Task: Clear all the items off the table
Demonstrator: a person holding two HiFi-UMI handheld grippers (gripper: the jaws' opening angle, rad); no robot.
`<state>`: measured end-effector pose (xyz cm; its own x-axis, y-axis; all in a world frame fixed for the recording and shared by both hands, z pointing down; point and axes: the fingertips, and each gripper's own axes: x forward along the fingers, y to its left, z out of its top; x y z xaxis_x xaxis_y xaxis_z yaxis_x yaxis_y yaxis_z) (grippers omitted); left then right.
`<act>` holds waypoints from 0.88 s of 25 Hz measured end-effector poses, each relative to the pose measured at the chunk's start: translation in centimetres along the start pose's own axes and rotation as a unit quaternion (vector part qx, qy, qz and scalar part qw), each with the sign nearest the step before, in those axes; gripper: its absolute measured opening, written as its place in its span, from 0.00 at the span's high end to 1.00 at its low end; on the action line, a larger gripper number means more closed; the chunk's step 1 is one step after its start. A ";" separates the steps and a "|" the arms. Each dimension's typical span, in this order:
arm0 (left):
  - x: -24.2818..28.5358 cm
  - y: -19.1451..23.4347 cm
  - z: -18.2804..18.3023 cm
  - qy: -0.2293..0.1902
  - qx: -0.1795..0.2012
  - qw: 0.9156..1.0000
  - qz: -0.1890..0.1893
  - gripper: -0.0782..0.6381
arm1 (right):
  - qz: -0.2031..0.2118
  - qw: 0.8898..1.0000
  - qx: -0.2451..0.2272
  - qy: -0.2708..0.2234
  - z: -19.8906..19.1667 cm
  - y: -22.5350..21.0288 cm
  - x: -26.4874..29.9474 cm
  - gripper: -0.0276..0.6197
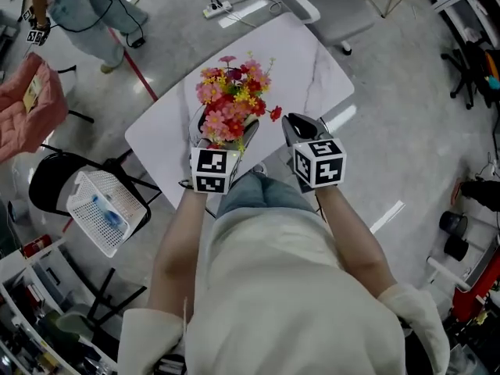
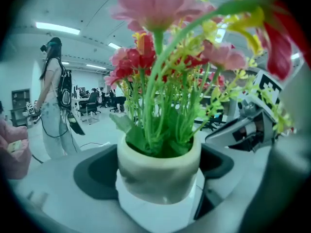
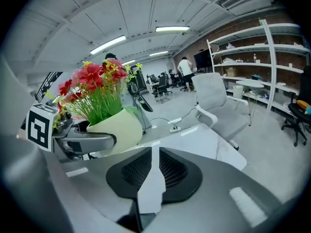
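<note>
Left gripper is clamped on the pale flower pot, one jaw on each side. The red, pink and yellow flowers stand upright over the near edge of the white table. My right gripper hangs just beside it, jaws nearly together with only a thin slit and nothing between them.

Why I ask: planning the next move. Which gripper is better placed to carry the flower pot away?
Left. The left gripper grips the flower pot between its fingers; the right gripper is shut, empty, beside it.
</note>
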<state>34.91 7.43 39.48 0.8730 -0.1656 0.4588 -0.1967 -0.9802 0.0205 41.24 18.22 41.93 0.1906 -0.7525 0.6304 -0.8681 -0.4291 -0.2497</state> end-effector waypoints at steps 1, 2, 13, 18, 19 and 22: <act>-0.5 0.1 0.1 -0.002 -0.002 1.000 0.006 0.19 | 0.006 1.000 -0.005 0.001 0.0 0.3 0.0 0.89; -1.0 0.2 0.1 -0.003 -0.004 1.000 0.013 0.19 | 0.013 1.000 -0.011 0.003 0.0 0.6 0.1 0.89; -6.8 2.3 0.2 -0.022 -0.054 0.994 0.094 0.19 | 0.077 0.995 -0.059 0.010 0.8 3.3 1.1 0.89; -9.5 4.3 0.1 -0.036 -0.080 0.987 0.132 0.19 | 0.100 0.991 -0.085 0.013 2.0 5.4 1.9 0.89; -10.0 4.7 0.0 -0.037 -0.082 0.986 0.138 0.19 | 0.104 0.990 -0.090 0.015 2.0 6.0 2.0 0.89; -11.5 6.2 -0.5 -0.041 -0.087 0.983 0.154 0.19 | 0.117 0.987 -0.105 0.017 2.3 8.1 2.6 0.89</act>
<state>23.40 3.31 34.73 0.7919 -0.4666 0.3940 -0.5245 -0.8501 0.0475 35.78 11.64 39.87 -0.0385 -0.7996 0.5993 -0.9630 -0.1304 -0.2358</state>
